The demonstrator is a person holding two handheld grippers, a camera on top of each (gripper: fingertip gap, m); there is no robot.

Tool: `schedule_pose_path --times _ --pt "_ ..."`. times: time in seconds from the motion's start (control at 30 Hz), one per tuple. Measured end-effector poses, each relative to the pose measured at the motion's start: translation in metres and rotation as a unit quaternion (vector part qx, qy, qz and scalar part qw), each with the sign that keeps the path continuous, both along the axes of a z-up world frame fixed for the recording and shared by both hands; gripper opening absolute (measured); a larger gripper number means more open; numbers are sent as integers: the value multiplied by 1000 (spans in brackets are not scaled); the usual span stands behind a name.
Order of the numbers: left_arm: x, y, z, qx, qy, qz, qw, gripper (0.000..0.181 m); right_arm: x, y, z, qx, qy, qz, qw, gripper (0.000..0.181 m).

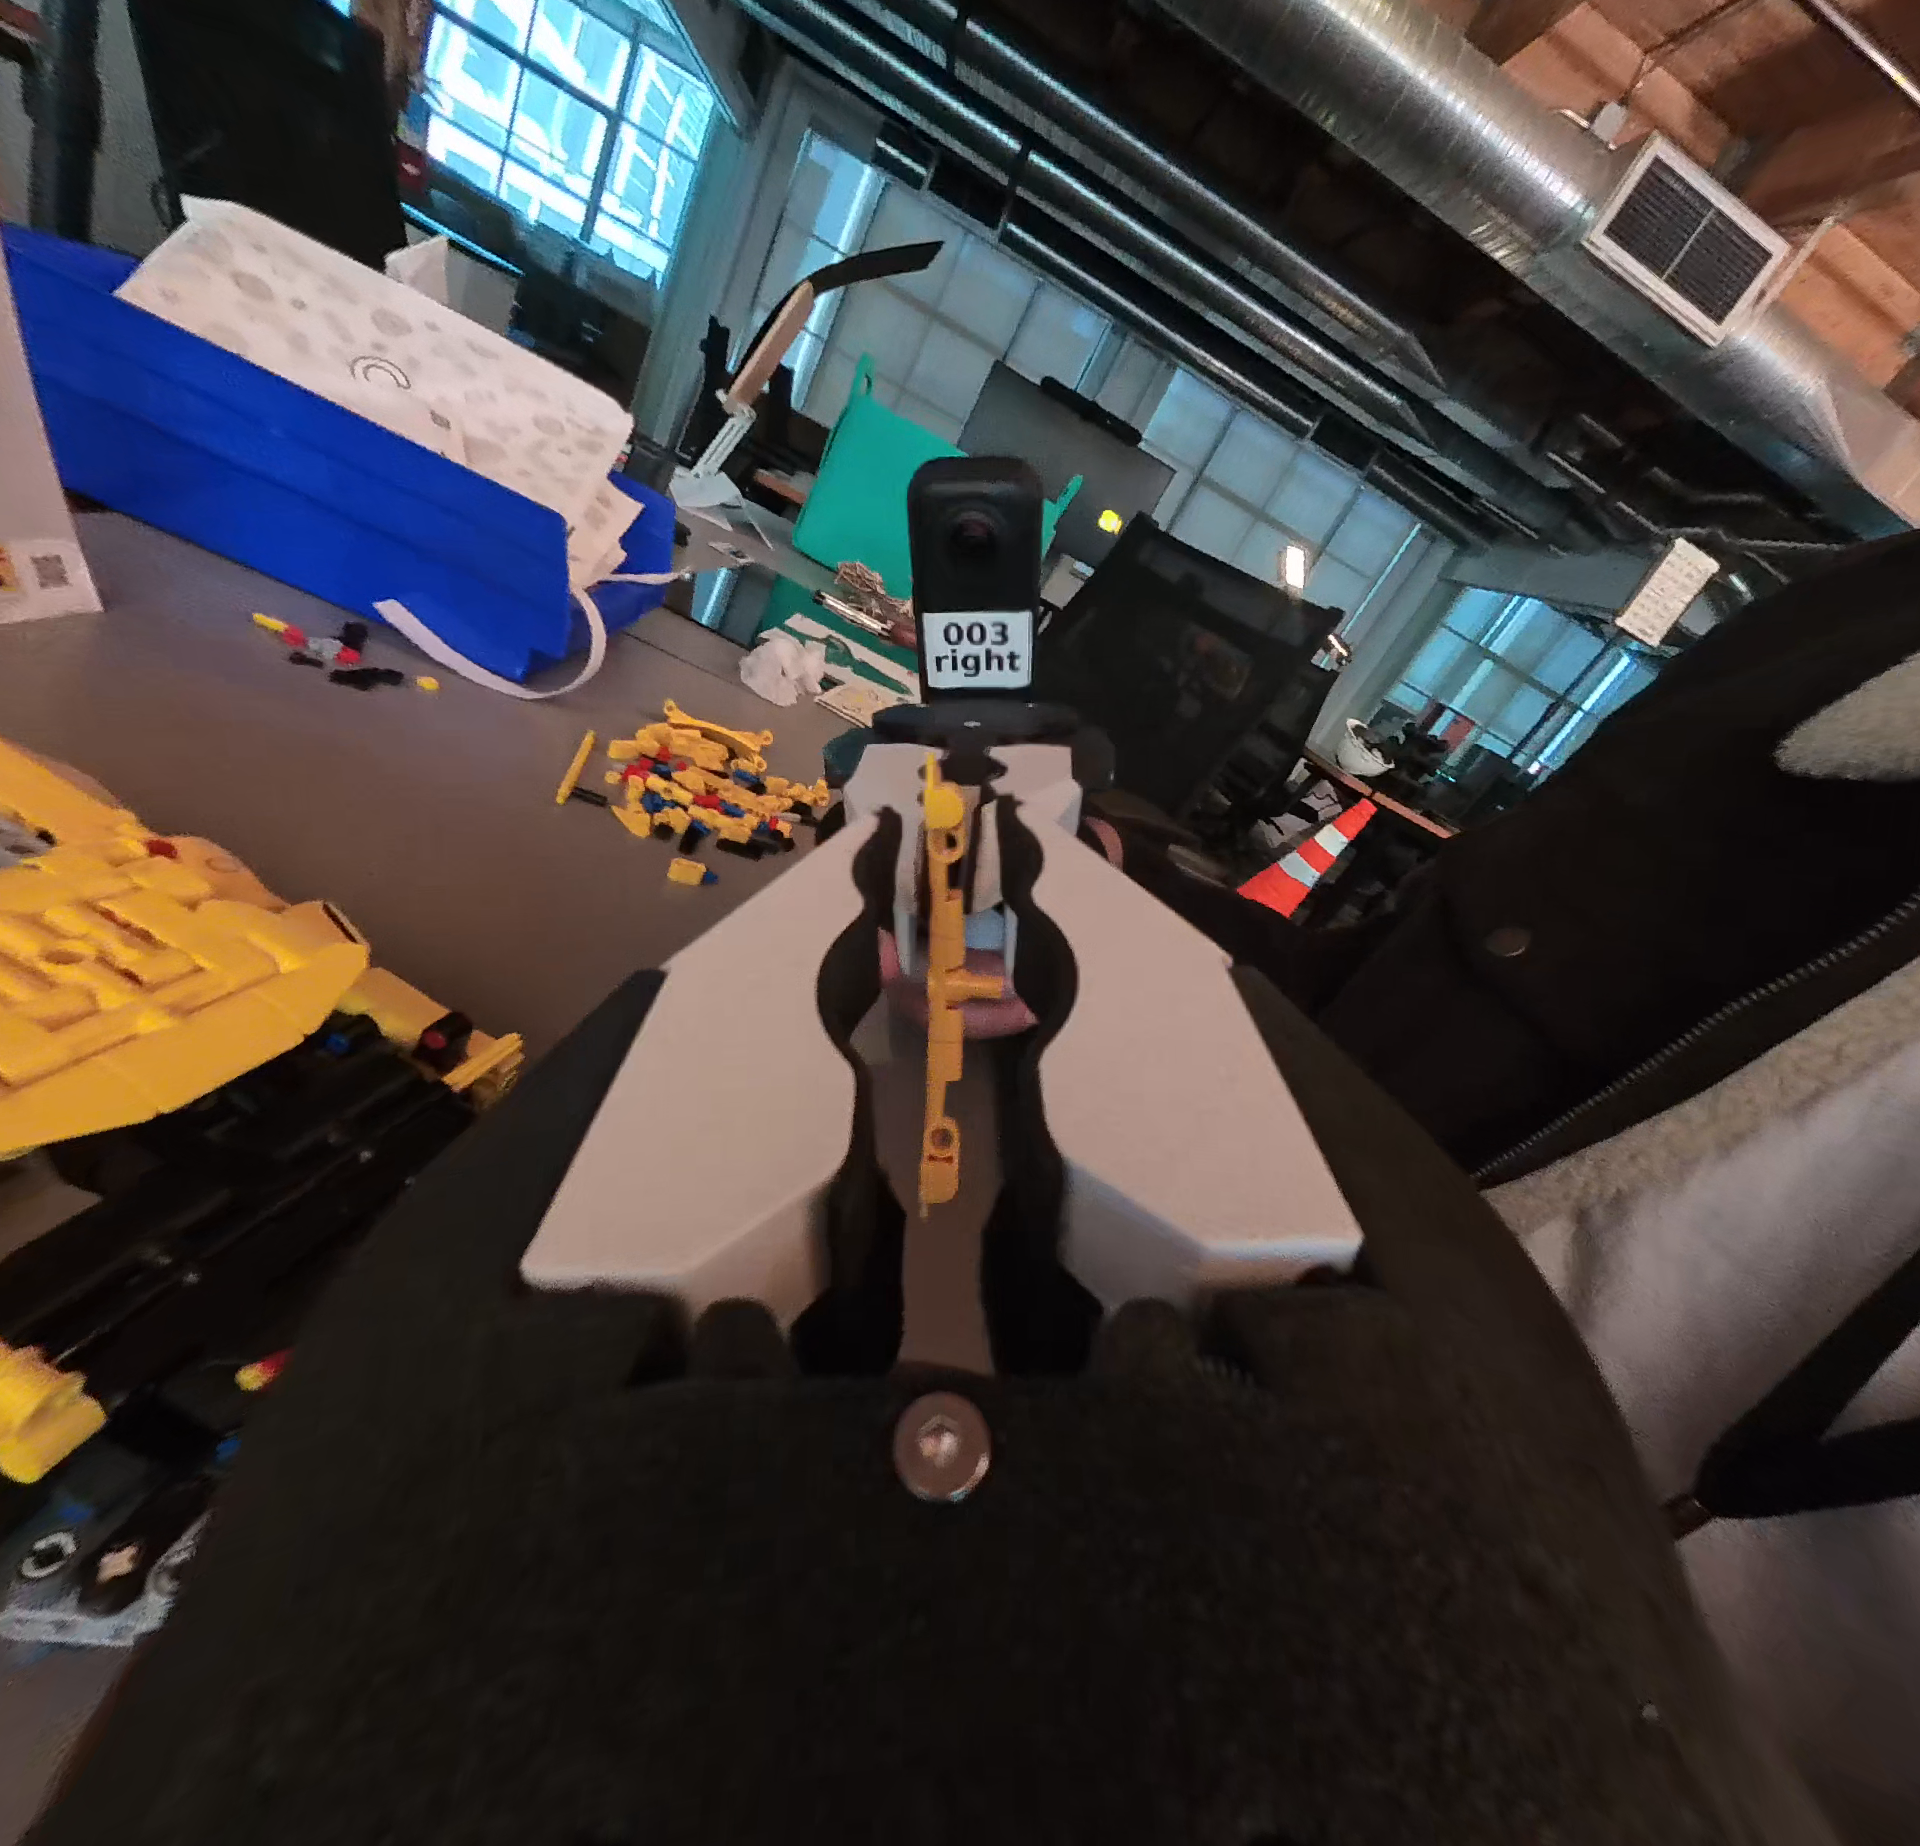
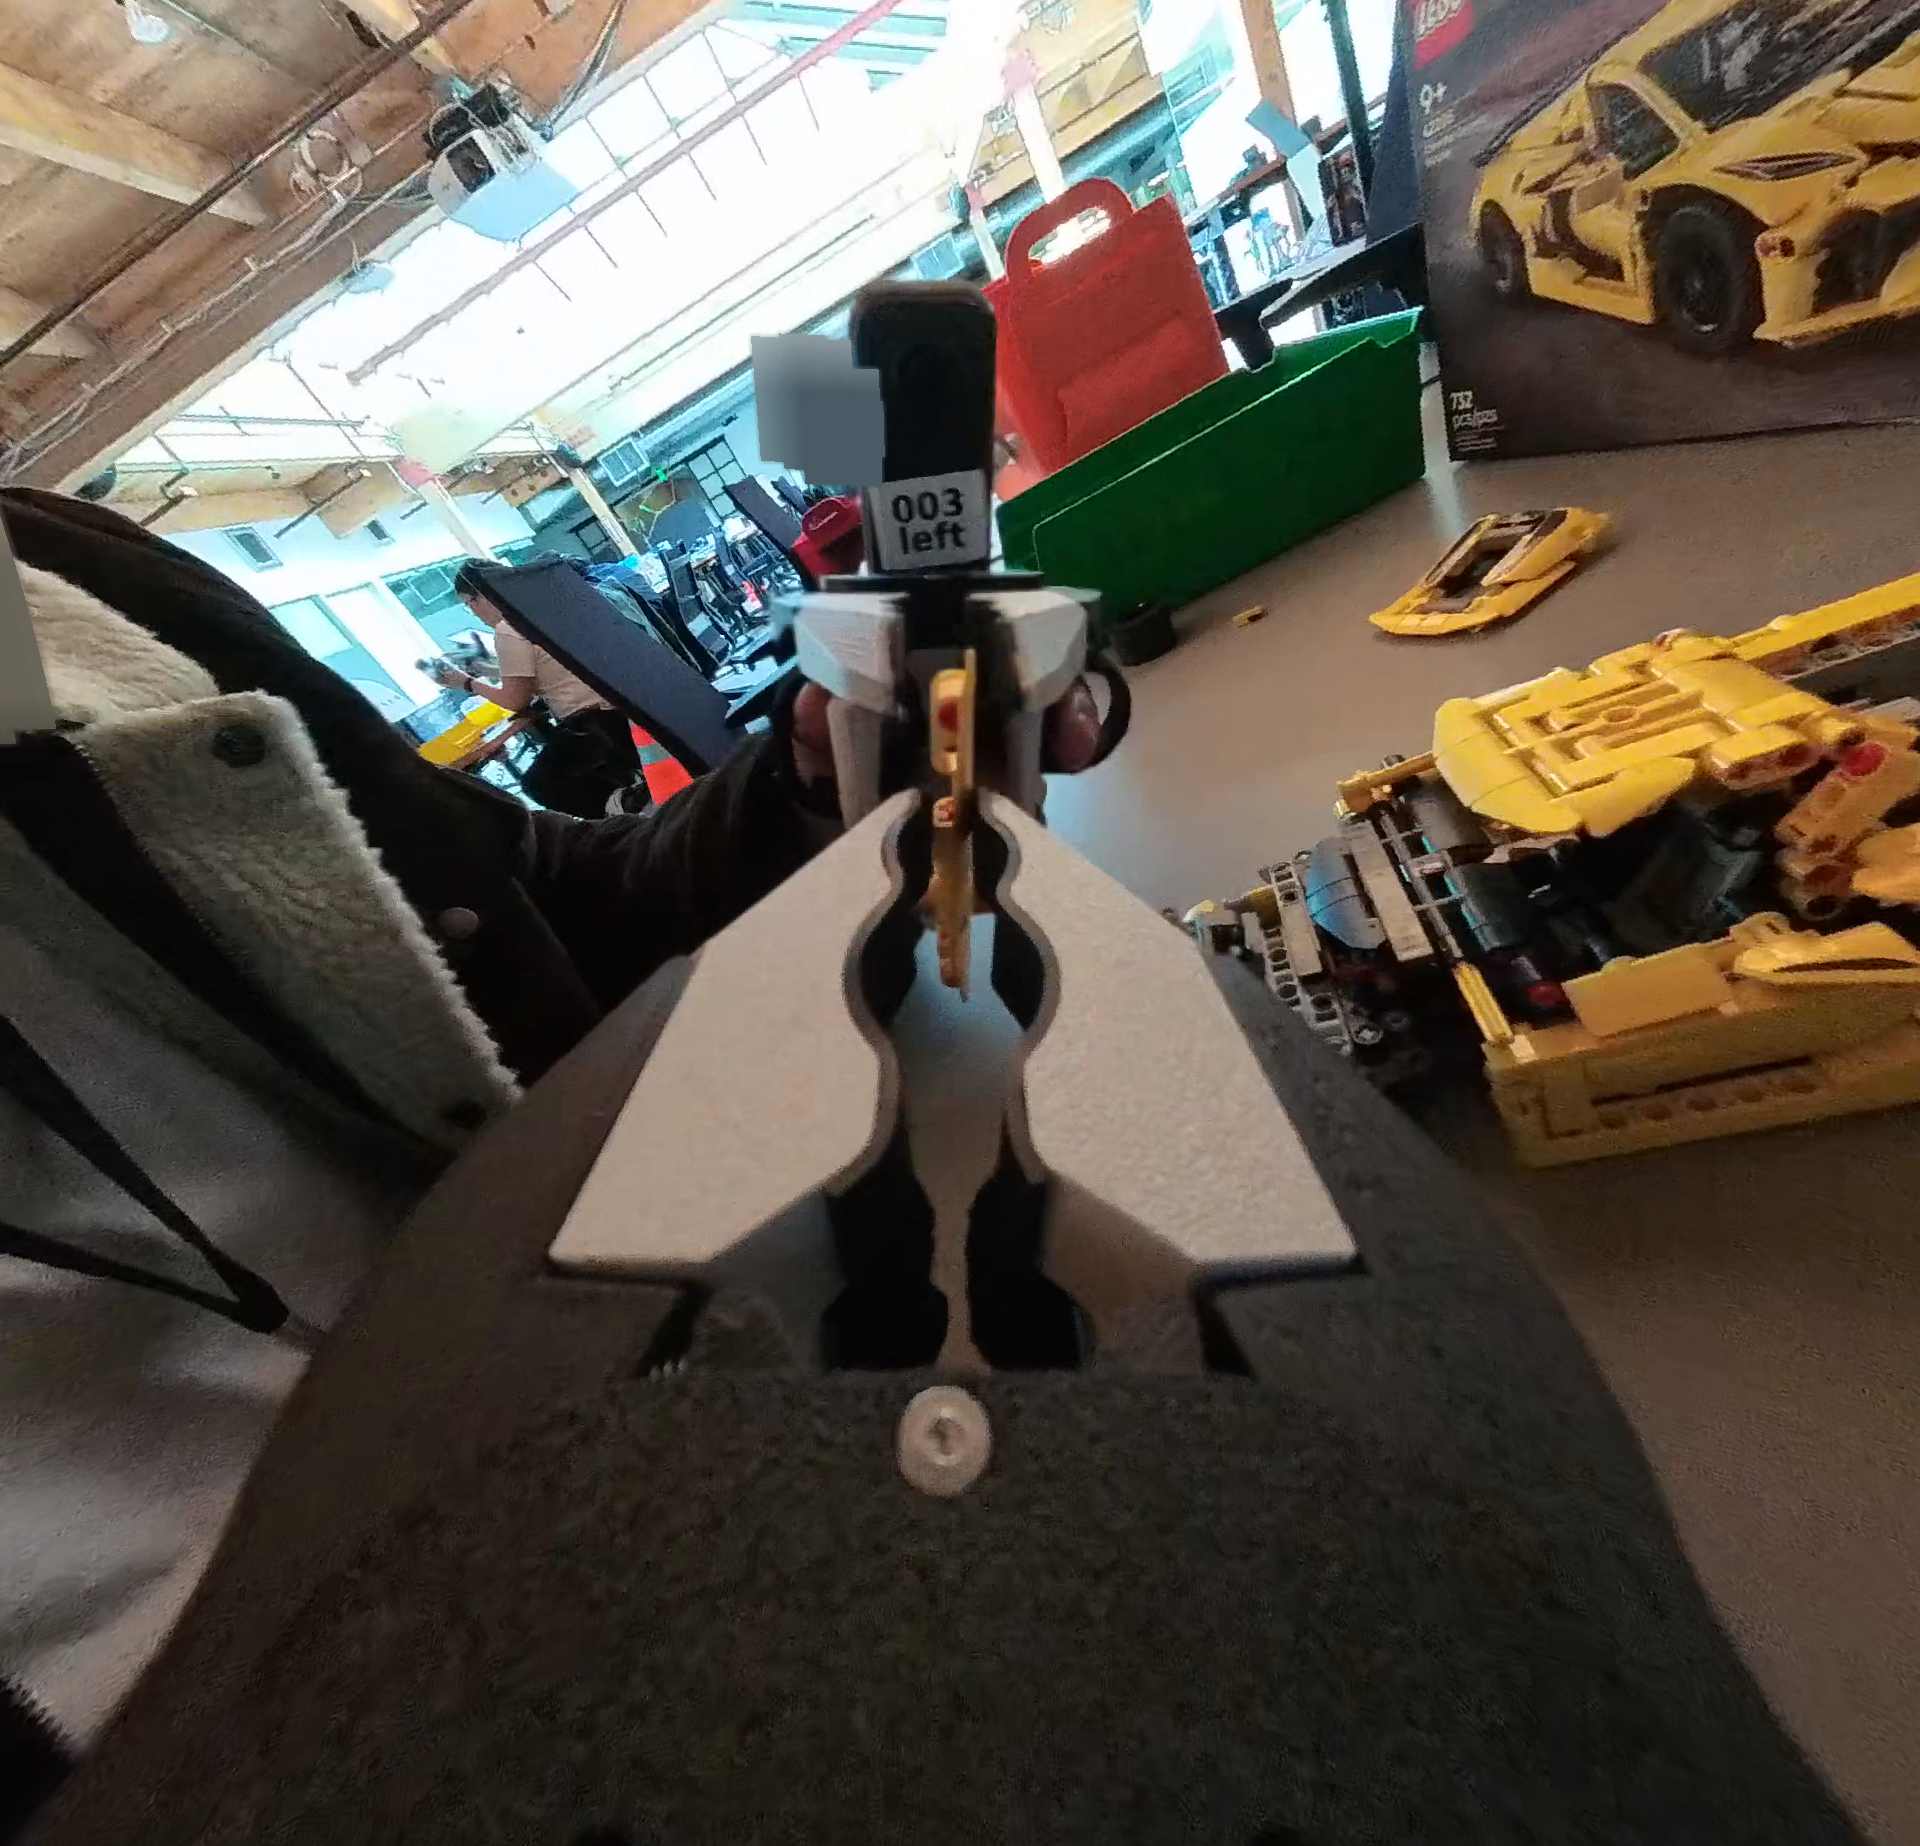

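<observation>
The left hand-held gripper (image 1: 940,975) and right hand-held gripper (image 2: 951,861), held tip to tip above the desk (image 1: 436,840), are both closed on one slim yellow beam assembly (image 1: 943,1007). Alignment is judged best kept by steady, equal pressure. A partly built yellow car model (image 2: 1621,882) lies nearby.

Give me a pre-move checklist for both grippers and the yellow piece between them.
1. Right gripper on yellow piece: ok, closed on it.
2. Left gripper gripping the same piece: cannot tell, a gap shows beside it.
3. Grippers facing tip to tip: ok.
4. Piece off the table: ok, it is in the air.
5. Yellow car model clear of both grippers: ok, it sits off to the side.
</observation>
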State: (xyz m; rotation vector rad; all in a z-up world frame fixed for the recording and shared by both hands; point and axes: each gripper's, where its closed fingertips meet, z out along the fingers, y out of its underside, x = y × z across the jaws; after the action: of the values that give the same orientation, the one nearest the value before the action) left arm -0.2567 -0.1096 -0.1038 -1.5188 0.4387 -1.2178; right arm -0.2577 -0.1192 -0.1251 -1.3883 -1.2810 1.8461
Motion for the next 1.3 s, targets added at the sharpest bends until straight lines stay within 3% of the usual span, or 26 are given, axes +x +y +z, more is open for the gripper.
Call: schedule_pose_path --times 0.33,0.47,0.6,0.83,1.23,1.3 --pt "8 -8 1 30 28 -9 999 7 1 -10 -2 -9 -8 32 999 7" --pt "5 -11 8 57 31 -1 998 7 5 -5 10 -5 26 8 1000 8" --pt "12 -13 2 56 54 -9 997 7 6 -4 16 -20 39 11 999 24" --pt "14 -15 3 57 50 -16 997 6 8 -5 19 4 48 6 999 6" --pt "15 -17 2 68 66 -19 995 6 10 -3 19 -10 41 17 999 5" --pt "9 -16 2 68 64 -9 996 6 20 9 38 -56 97 6 994 7"
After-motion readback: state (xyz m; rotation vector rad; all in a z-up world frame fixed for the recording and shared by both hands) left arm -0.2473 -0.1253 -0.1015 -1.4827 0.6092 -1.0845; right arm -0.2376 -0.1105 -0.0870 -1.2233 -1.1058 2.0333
